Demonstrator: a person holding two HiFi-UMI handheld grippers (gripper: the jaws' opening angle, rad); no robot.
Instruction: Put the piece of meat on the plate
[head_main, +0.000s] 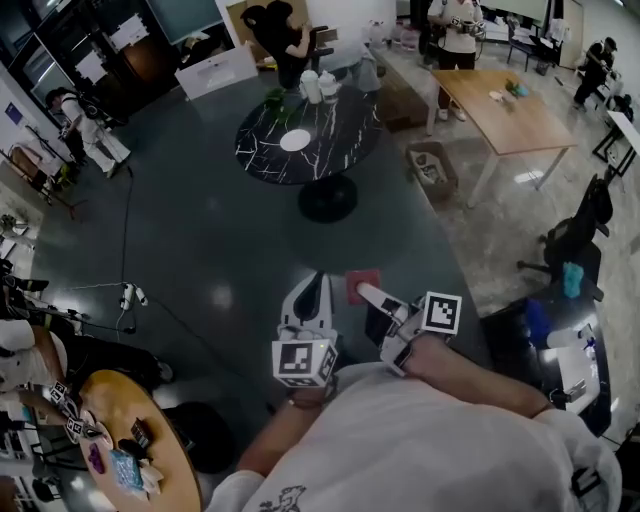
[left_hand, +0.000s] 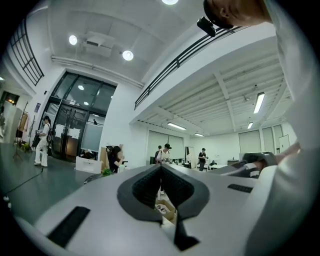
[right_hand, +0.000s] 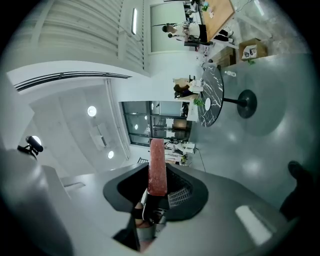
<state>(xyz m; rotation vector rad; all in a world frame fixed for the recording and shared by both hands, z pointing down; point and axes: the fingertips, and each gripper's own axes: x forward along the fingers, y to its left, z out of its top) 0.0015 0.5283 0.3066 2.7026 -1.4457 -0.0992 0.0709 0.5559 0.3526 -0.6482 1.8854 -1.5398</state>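
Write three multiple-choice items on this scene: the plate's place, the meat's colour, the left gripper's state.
1. Where is the white plate?
A. on the round black table
B. on the wooden table
C. on the floor
2. What colour is the piece of meat?
A. green
B. red
C. white
3. How is the left gripper?
A. shut on the meat
B. wide open
C. shut, empty
Answers: 1 A, the head view shows it mid-table; 2 B, a red slab sits between the right gripper's jaws; 3 C, its jaws meet on nothing.
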